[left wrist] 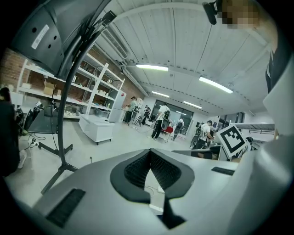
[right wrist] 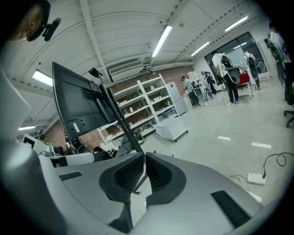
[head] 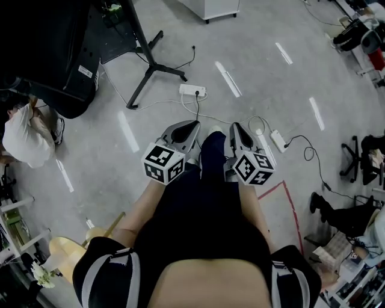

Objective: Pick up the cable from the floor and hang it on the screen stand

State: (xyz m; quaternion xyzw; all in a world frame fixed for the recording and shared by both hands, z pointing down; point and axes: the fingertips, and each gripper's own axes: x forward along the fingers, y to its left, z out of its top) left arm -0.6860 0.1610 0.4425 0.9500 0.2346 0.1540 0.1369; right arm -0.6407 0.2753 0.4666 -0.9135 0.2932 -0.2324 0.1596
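Note:
A thin white cable (head: 224, 118) trails over the grey floor from a white power strip (head: 192, 91) to a small white adapter (head: 278, 141); a black lead (head: 308, 148) runs on from there. The black screen stand (head: 150, 65) rises at the upper left and carries a dark screen (head: 48, 54). I hold both grippers at waist height above the floor, side by side. My left gripper (head: 194, 124) (left wrist: 150, 150) is shut with nothing in it. My right gripper (head: 234, 126) (right wrist: 145, 155) also looks shut and empty. The stand's pole (right wrist: 120, 121) shows just beyond the right jaws.
A white wheeled cabinet (head: 210, 7) stands at the back. Office chairs (head: 361, 157) and clutter line the right side. Red tape (head: 283, 191) marks the floor near my feet. A person (head: 24, 137) crouches at the left, and shelves (left wrist: 89, 89) run behind the stand.

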